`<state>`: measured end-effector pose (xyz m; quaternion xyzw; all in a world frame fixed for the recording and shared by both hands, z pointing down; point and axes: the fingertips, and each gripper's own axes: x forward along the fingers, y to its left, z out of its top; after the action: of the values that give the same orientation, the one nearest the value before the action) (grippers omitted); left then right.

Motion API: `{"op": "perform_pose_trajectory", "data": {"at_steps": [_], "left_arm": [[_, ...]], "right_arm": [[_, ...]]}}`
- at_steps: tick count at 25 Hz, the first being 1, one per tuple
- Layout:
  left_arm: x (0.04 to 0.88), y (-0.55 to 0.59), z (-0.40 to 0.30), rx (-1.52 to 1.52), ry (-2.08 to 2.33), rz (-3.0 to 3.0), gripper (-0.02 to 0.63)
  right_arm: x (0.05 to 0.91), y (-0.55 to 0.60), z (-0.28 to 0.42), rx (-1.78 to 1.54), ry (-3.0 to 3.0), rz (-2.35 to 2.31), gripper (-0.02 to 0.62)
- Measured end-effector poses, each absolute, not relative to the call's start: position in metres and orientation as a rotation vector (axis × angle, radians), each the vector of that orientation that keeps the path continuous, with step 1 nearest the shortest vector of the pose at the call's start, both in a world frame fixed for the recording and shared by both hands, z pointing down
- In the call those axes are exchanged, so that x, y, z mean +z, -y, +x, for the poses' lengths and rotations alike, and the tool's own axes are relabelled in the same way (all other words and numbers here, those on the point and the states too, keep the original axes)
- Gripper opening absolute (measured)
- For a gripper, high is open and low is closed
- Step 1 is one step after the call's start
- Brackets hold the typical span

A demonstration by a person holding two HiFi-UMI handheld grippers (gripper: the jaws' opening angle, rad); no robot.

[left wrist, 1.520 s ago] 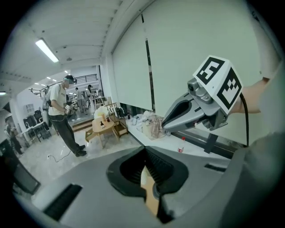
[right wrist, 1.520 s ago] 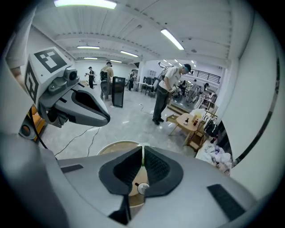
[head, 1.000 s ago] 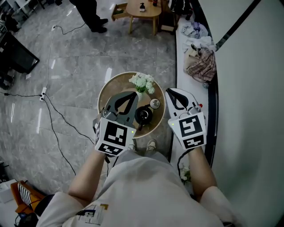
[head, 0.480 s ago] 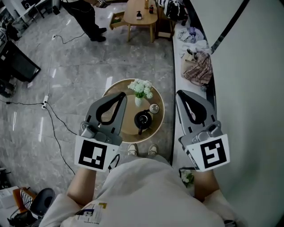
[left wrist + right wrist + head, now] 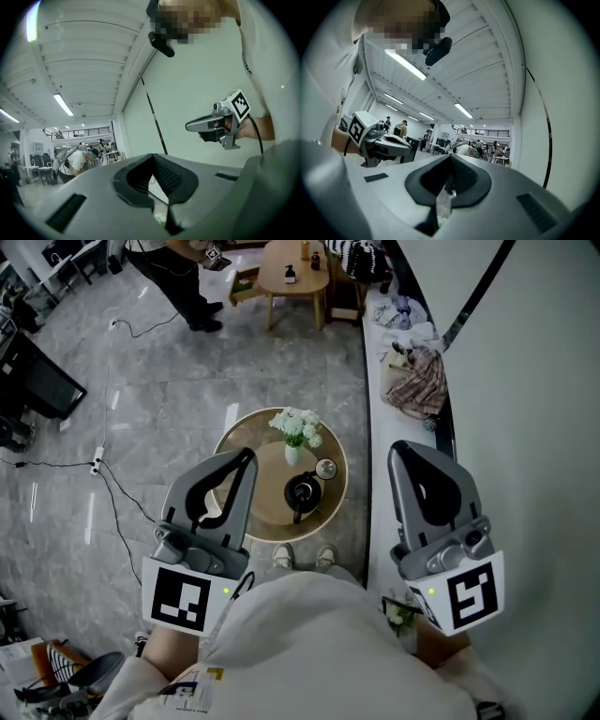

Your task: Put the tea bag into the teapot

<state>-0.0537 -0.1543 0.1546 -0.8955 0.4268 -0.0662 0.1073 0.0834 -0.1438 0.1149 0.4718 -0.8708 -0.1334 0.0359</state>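
Note:
A black teapot [image 5: 302, 491] stands on a small round wooden table [image 5: 246, 435] far below me. Beside it are a white vase of pale flowers [image 5: 296, 427] and a small round lidded dish [image 5: 326, 468]. I cannot make out a tea bag. My left gripper [image 5: 247, 457] is raised high over the table's left side, jaws shut and empty. My right gripper [image 5: 397, 448] hangs over the white ledge to the table's right, also shut and empty. Both gripper views look upward at the ceiling: the left gripper [image 5: 152, 158] and the right gripper [image 5: 451, 157] show tips together.
A white ledge [image 5: 375, 521] along the right wall carries a heap of clothes [image 5: 417, 371]. A second wooden table [image 5: 295, 263] and a standing person [image 5: 178, 273] are at the far end. Cables [image 5: 117, 507] trail over the grey floor at the left.
Both grippers have risen from table height up towards my head and drawn apart, the left going left and the right going right. The teapot has not moved.

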Motion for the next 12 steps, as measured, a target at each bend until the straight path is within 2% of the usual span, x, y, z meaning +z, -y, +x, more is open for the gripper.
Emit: {"op": "perform_pose_trajectory", "data": {"at_steps": [12], "left_arm": [[0.194,0.155,-0.045,-0.295,-1.223,-2.676,0.008]], "right_arm": [[0.159,0.135,0.076,-0.228,2.665,1.408,0.008]]}}
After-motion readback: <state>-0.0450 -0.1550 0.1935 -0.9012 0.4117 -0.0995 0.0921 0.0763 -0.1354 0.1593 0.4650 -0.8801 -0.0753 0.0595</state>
